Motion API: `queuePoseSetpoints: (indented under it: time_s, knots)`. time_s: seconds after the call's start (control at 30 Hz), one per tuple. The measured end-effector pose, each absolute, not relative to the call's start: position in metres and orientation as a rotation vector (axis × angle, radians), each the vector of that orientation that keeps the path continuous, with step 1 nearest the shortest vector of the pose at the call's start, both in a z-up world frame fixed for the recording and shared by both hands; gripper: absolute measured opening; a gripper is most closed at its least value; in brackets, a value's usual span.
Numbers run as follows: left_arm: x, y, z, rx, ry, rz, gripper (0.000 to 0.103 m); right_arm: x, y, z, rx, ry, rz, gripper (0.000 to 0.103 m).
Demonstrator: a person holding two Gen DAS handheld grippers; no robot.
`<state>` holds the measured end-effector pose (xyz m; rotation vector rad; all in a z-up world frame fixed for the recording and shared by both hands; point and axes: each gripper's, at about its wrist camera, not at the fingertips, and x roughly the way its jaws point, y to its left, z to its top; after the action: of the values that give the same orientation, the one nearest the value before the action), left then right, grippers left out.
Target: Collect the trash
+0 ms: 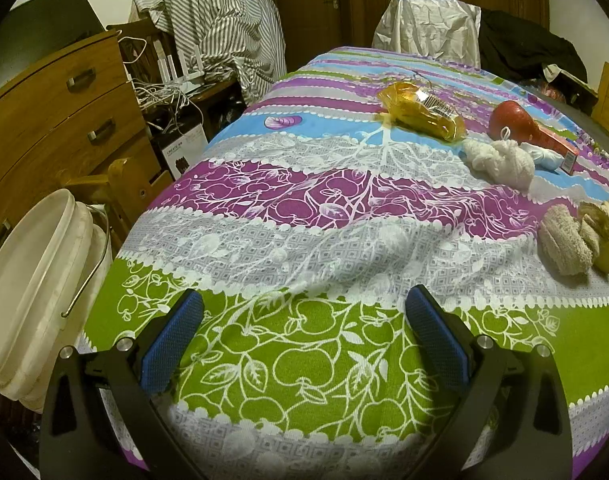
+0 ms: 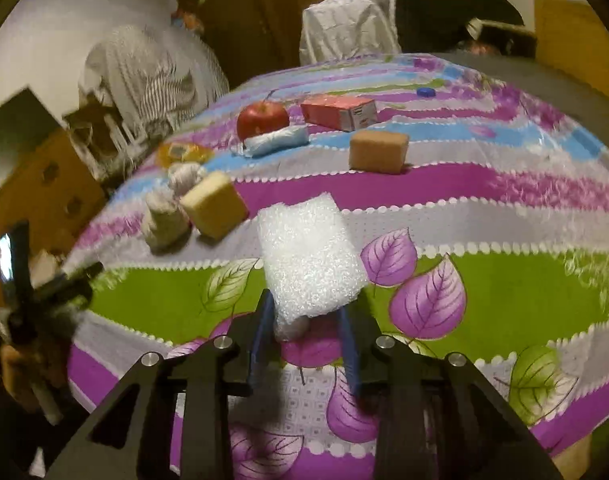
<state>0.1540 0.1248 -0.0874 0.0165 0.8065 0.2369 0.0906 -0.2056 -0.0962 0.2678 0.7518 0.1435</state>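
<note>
The right gripper [image 2: 306,316] is clamping the white foam piece [image 2: 310,256] above the tablecloth [image 2: 524,292]; the left gripper [image 1: 304,332] is waiting with its fingers spread, holding nothing. Keeping a firm squeeze (foam slips easily), it probably should be carrying the piece to the white bucket [image 1: 28,280] beside the table.

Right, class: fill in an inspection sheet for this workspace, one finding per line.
Surface: table under a patterned cloth.
Job's things: white foam sheet in the right hand-held gripper; white bucket beside the table.
Clutter: apple, red box, two sponges, yellow packet.
Grippers: left hand-held gripper open, holding nothing.
Cables: white tangle on the dresser.
Surroundings: striped shirt, wooden door.
</note>
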Motion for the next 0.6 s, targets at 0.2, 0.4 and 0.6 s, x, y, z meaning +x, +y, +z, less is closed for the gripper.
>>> queuePoseSetpoints:
  time_s: [0.2,0.4,0.6]
  knots:
    - [0.153,0.124,-0.086,0.020,0.809,0.237,0.097,0.077,-0.217,-0.089,0.312,0.712,0.142,0.032]
    - [0.124,0.063,-0.043,0.084,0.686,-0.003,0.095,0.061,-0.233,-0.079,0.331,0.669,0.143,0.032]
    - [0.157,-0.023,-0.022,0.155,0.723,-0.328,0.080,0.052,-0.249,-0.076,0.390,0.652,0.153,0.032]
